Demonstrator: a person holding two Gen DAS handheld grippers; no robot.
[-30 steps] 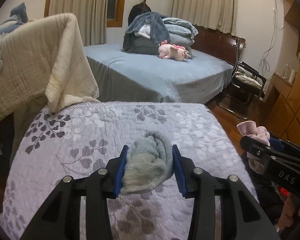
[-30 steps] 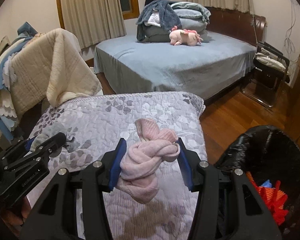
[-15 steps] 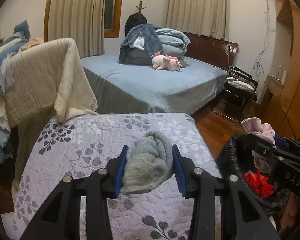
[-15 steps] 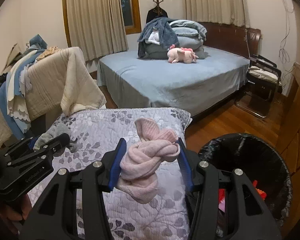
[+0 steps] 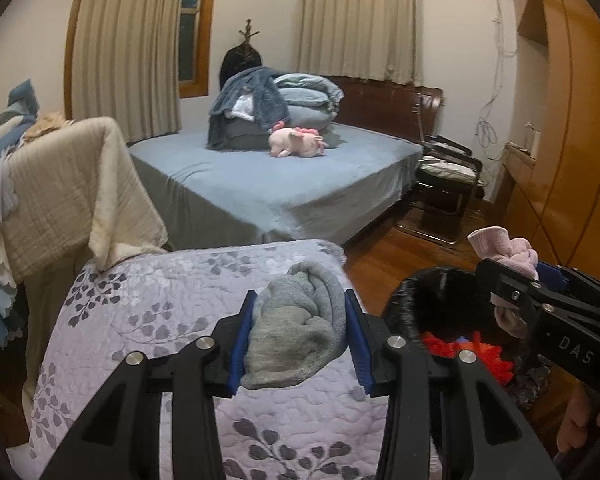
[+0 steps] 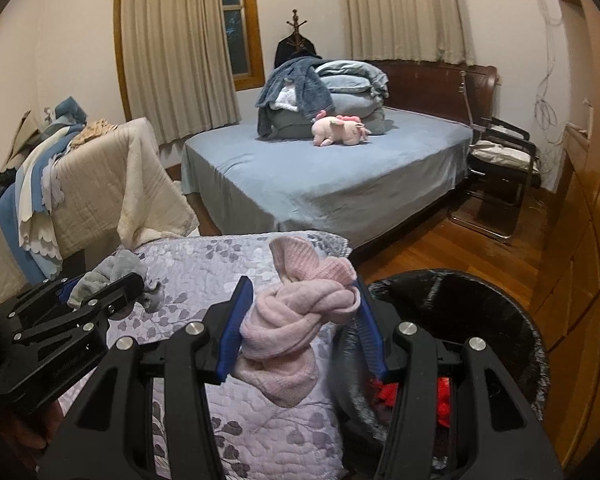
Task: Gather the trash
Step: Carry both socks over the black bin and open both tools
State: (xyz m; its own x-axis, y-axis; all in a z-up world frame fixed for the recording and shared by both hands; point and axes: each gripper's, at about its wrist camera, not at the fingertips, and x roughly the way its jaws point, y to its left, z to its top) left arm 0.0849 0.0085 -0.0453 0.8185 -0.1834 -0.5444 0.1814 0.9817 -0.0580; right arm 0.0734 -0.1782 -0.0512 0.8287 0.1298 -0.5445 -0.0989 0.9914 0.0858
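My left gripper [image 5: 298,338] is shut on a balled grey sock [image 5: 300,328] and holds it above the lilac quilt [image 5: 172,304], near its right edge. My right gripper [image 6: 300,326] is shut on a knotted pink sock [image 6: 296,320], held above the quilt's right edge [image 6: 204,264], beside the black-lined trash bin [image 6: 480,292]. The bin [image 5: 432,292] holds red and orange scraps [image 5: 448,346]. In the left wrist view the right gripper [image 5: 512,276] with the pink sock [image 5: 504,250] hangs over the bin. The left gripper [image 6: 100,284] shows at the left of the right wrist view.
A blue bed [image 6: 332,176] with folded bedding and a pink plush [image 6: 340,130] stands behind. A rack draped with beige and blue cloths [image 5: 60,188] is at the left. A chair [image 6: 500,160] and wooden cabinets [image 6: 588,200] stand on the right, on wooden floor.
Both grippers have risen and moved right with their socks. The bin has come into fuller view below the right gripper.
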